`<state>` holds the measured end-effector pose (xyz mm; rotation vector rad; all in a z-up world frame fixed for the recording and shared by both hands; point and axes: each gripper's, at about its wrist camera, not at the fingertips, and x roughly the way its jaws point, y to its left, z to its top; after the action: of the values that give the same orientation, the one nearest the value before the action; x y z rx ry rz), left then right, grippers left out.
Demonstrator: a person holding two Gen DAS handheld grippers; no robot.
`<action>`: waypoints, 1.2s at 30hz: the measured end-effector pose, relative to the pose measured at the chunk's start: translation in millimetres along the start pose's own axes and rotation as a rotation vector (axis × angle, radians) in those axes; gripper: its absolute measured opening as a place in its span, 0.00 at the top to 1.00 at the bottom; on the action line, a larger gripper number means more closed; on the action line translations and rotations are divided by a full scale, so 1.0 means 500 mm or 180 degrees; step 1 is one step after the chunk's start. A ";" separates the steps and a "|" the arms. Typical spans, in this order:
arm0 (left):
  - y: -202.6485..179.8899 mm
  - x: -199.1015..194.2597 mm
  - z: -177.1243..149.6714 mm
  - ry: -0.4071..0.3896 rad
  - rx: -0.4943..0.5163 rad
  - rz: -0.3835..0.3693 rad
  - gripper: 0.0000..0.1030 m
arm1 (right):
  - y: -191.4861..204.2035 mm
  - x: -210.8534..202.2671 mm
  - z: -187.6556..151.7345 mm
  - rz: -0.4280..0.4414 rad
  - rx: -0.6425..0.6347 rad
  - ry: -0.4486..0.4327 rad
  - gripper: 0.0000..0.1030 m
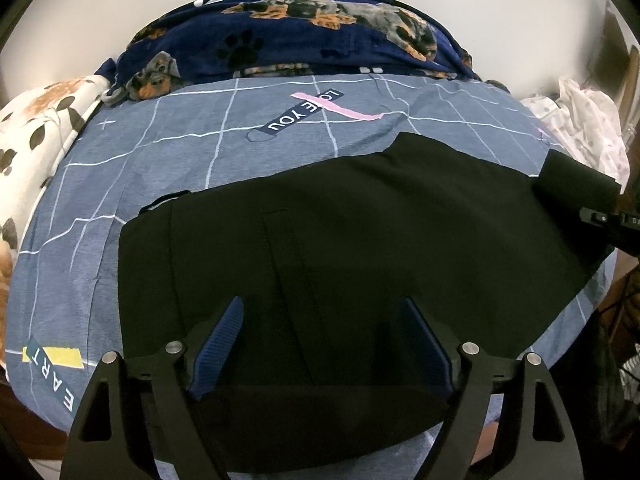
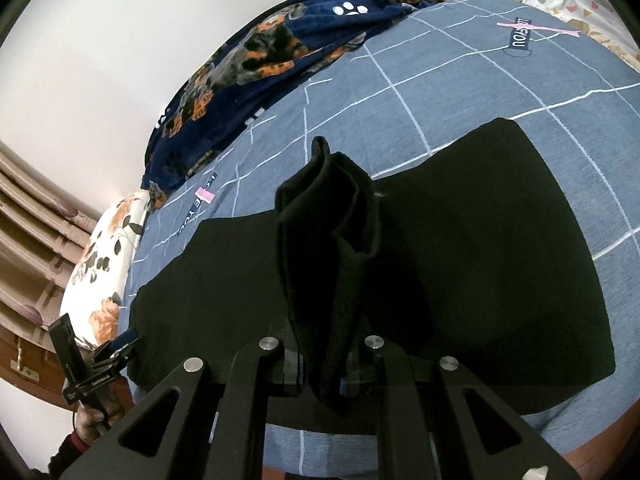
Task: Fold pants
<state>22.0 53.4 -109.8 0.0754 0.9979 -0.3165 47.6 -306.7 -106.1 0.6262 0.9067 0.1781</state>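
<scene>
Black pants [image 1: 360, 220] lie flat across a blue grid-patterned bedsheet [image 1: 160, 160]. My left gripper [image 1: 324, 344] hovers over their near edge, its blue pads [image 1: 224, 344] wide apart and open, nothing pinched between them. At the right edge of the left wrist view, my right gripper [image 1: 600, 216] holds up a fold of the black cloth [image 1: 576, 184]. In the right wrist view that gripper [image 2: 320, 376] is shut on a bunched end of the pants [image 2: 320, 240], raised above the flat part [image 2: 480, 260]. The left gripper [image 2: 120, 348] shows at the lower left, held by a hand [image 2: 96, 420].
A navy dog-print blanket [image 1: 300, 36] is heaped along the far side of the bed. A white floral quilt [image 1: 36, 128] lies at the left, and pale pink-dotted cloth [image 1: 580, 120] at the right. A white wall stands behind the bed.
</scene>
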 end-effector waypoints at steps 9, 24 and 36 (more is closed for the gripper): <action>0.002 0.001 0.001 0.0011 -0.0001 0.0007 0.20 | 0.016 0.008 -0.011 0.0014 -0.0040 0.0028 0.89; -0.001 0.005 0.001 0.0059 0.0014 0.0014 0.19 | 0.020 0.015 -0.013 0.0036 -0.0040 0.0062 0.87; -0.005 0.008 -0.002 0.0078 0.0013 0.0019 0.19 | 0.027 0.023 -0.014 0.0064 -0.0045 0.0095 0.86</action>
<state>22.3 50.3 -113.4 0.0860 1.0211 -0.3127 50.7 -288.3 -109.2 0.6209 0.9275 0.2122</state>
